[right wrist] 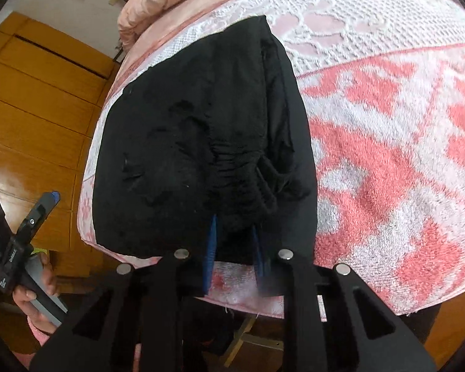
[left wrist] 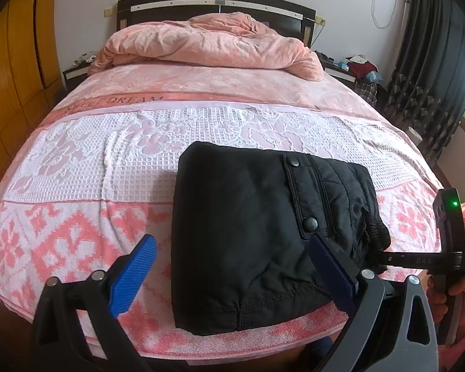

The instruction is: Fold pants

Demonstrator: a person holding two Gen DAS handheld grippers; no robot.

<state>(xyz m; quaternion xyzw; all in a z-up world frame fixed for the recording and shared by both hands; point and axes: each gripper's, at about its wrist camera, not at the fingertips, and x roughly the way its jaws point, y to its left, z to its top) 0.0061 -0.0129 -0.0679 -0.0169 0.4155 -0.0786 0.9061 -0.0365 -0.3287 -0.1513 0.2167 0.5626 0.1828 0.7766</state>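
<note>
The black pants (left wrist: 257, 226) lie folded into a compact bundle on the pink and white bedspread (left wrist: 77, 167) near the foot of the bed. My left gripper (left wrist: 232, 254) is open, its blue fingers (left wrist: 133, 276) standing either side of the bundle's near left part, one finger over its edge. In the right wrist view the pants (right wrist: 186, 142) fill the middle. My right gripper (right wrist: 234, 241) has its blue fingers (right wrist: 210, 248) closed in on the bundle's gathered waistband edge. The right gripper also shows in the left wrist view (left wrist: 400, 259), at the bundle's right side.
A crumpled pink quilt (left wrist: 207, 46) lies by the dark headboard (left wrist: 214, 3). Wooden wardrobe doors (left wrist: 12, 71) stand on the left, nightstands with clutter (left wrist: 353, 68) and dark curtains (left wrist: 431, 71) on the right. The bed's foot edge (right wrist: 263, 307) is right below the grippers.
</note>
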